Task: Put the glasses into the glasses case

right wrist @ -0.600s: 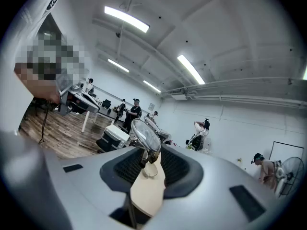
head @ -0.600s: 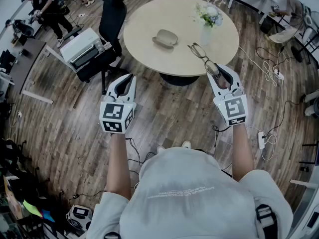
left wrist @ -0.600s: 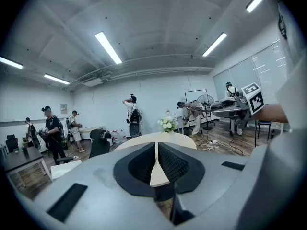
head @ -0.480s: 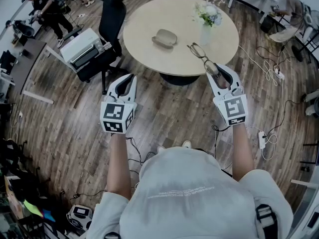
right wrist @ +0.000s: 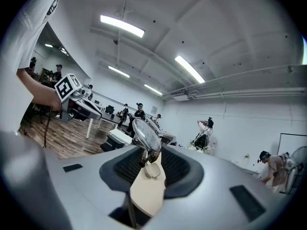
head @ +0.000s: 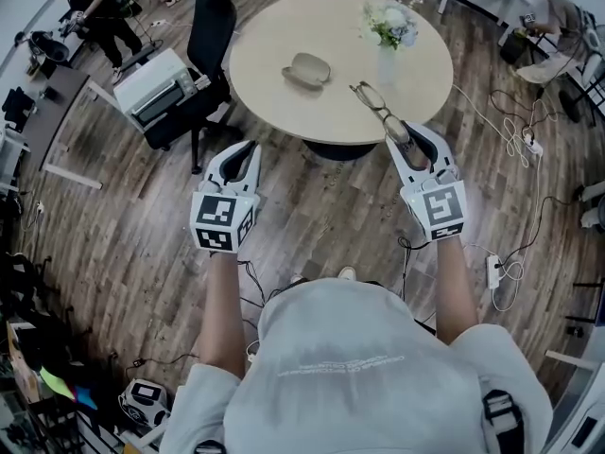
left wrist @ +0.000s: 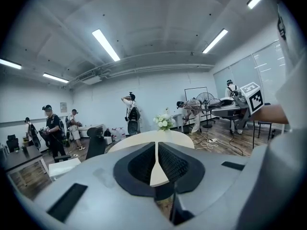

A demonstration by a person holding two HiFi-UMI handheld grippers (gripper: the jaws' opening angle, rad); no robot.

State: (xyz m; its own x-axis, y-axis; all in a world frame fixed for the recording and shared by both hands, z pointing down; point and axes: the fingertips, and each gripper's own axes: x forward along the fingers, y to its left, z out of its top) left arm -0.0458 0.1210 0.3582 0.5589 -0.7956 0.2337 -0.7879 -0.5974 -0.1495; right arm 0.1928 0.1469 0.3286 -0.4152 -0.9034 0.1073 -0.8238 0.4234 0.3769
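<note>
A beige oval glasses case [head: 305,70] lies on the round wooden table [head: 284,26], left of its middle. My right gripper [head: 406,138] hovers at the table's near right edge, shut on the dark-framed glasses [head: 376,107], which stick out from its tip over the tabletop toward the case. In the right gripper view the glasses [right wrist: 145,134] stand pinched between the pads, one lens upright above my right gripper [right wrist: 149,153]. My left gripper [head: 236,162] hangs over the floor short of the table, shut and holding nothing. In its own view the left gripper [left wrist: 156,147] points at the table [left wrist: 139,140].
A vase of white flowers [head: 388,32] stands at the table's far right, near the glasses. A black office chair [head: 212,28] and a white box [head: 156,83] stand left of the table. Cables and a power strip [head: 493,270] lie on the wooden floor at right. People work around the room's edges.
The whole head view has shifted slightly up and left. Both grippers keep their places relative to the table, and the glasses stay in the right gripper.
</note>
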